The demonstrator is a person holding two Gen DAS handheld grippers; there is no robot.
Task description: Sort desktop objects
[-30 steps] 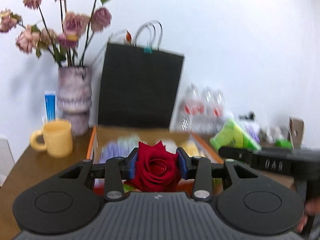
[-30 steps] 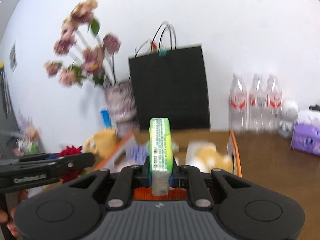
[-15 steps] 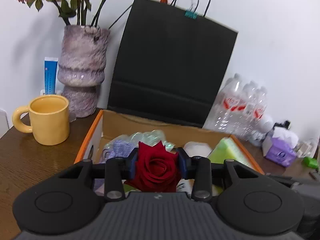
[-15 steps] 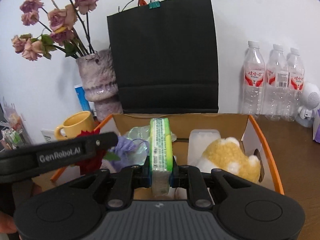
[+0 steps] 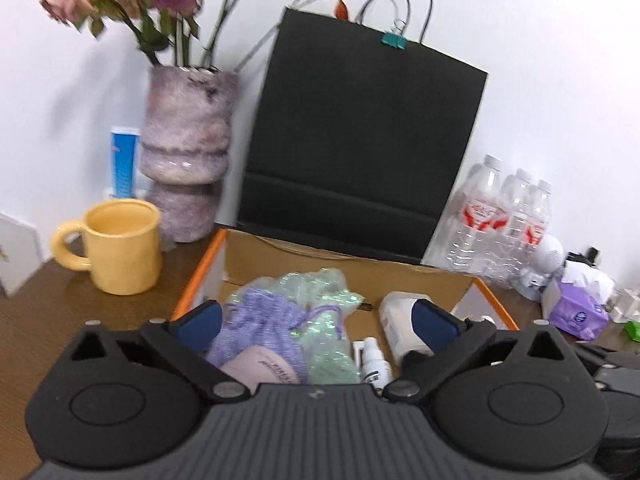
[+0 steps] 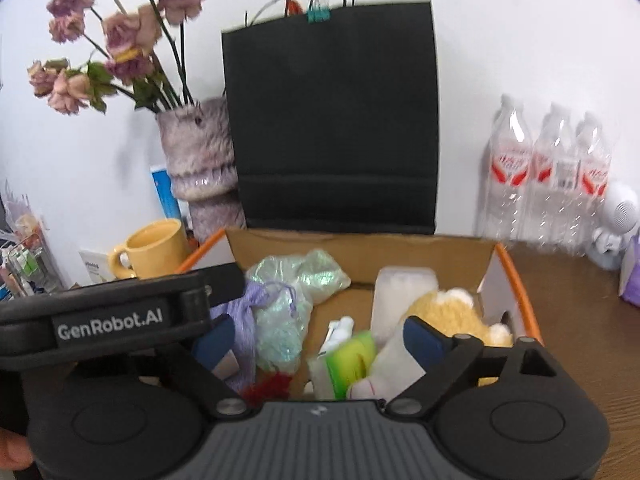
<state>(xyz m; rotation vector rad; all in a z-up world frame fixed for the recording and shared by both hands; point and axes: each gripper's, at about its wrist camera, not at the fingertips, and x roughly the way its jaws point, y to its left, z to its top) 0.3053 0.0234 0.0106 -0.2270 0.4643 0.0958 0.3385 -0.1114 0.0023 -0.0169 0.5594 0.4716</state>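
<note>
- Grippers: the left gripper (image 5: 316,322) and the right gripper (image 6: 318,338) both stand with jaws spread wide and nothing between them, poised over the near edge of the cardboard box (image 6: 520,280).
- Change noted: a second ago the left gripper clamped a red rose and the right gripper clamped a green packet on edge; half a second ago both were still held, by then above the box. Both have since been let go.
- Present position of items: the green packet (image 6: 352,356) lies inside the box at its near side, beside a small white spray bottle (image 6: 338,330). The red rose (image 6: 268,386) shows as a red patch at the near edge of the box floor, partly hidden by the right gripper's body.
- Other contents: lilac drawstring pouch (image 5: 264,320), iridescent bag (image 5: 320,292), white container (image 6: 402,292), yellow plush toy (image 6: 452,316).
- Surroundings on the surface: yellow mug (image 5: 120,246) and vase (image 5: 186,168) at far left, water bottles (image 6: 552,176) at far right.
- Assessment: both carried items now sit in the box. Mug, bottles and other objects remain outside; whether they are due for sorting cannot be judged.
</note>
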